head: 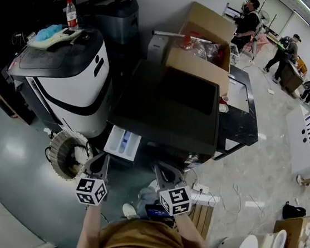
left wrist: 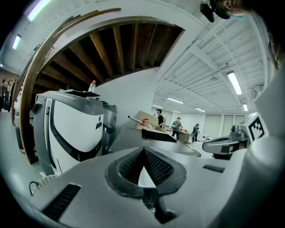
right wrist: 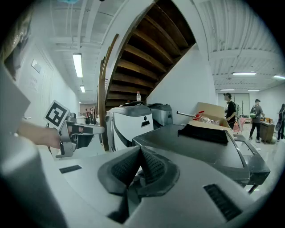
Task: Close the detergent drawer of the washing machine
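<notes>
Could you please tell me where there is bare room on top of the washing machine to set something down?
The front-left part of the washing machine top is bare, bordered by the dark mat on the right and by the front edge above the open drawer. The back is crowded: the cardboard box stands there, full of things.

Workshop hall (strip lights [right wrist: 78, 64] overhead) with machines [head: 73, 85] and a cardboard box [head: 198, 65]

you hold the left gripper [head: 101, 162] and right gripper [head: 163, 172] side by side in front of you, both pointing forward. each has its jaws closed tip to tip, nothing between them.
</notes>
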{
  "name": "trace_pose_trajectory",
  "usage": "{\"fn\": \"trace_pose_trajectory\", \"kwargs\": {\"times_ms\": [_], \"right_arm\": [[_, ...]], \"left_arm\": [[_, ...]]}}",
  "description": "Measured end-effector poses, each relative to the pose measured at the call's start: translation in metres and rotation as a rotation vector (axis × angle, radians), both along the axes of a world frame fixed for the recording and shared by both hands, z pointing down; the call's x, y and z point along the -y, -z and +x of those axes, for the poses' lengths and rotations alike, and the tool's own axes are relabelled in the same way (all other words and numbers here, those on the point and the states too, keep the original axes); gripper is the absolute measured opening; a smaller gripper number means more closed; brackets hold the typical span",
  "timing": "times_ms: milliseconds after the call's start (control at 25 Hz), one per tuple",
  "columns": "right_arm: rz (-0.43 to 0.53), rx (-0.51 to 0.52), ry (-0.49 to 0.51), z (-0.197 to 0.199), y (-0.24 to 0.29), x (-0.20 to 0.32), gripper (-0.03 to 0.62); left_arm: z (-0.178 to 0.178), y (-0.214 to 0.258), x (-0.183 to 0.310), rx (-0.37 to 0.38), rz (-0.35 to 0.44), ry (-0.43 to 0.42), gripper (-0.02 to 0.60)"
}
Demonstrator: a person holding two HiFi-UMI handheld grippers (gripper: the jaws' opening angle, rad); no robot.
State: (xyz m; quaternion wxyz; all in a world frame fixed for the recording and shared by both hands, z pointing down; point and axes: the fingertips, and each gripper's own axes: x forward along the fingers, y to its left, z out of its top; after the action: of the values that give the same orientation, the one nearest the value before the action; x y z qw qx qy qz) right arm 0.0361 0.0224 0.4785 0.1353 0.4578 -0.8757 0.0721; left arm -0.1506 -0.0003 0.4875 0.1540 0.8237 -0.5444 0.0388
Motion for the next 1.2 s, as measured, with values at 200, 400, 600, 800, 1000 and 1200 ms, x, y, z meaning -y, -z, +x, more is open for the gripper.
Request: {"fn": "trace_pose_trajectory", "kwargs": {"times_ms": [200,400,600,800,1000,1200], "right_arm": [[0.005,-0.003,-0.012,0.003,0.001,0.004,0.012],[0.014,0.000,-0.014,0.003,0.001,0.005,0.012],[0.012,0.014,-0.014,0.006,0.003,0.003,0.012],[-0.001,0.013,-0.030,0.012,-0.004,0.006,0.012],[-0.017,0.008,-0.024,0.010,-0.010,0.007,0.012],[-0.031,0.002,-0.013,0.007,-0.017,0.013,0.012]], "left_arm": [[-0.001,0.000,0.003,-0.006,-0.001,0.005,0.025],[-0.001,-0.004,0.005,0.021,-0.010,0.012,0.025],[-0.002,-0.007,0.006,0.020,-0.025,0.027,0.025],[-0.004,-0.016,0.004,0.043,-0.047,0.034,0.025],[-0.008,-0.025,0.003,0.050,-0.067,0.050,0.025],[-0.015,-0.036,0.005,0.051,-0.094,0.079,0.025]]}}
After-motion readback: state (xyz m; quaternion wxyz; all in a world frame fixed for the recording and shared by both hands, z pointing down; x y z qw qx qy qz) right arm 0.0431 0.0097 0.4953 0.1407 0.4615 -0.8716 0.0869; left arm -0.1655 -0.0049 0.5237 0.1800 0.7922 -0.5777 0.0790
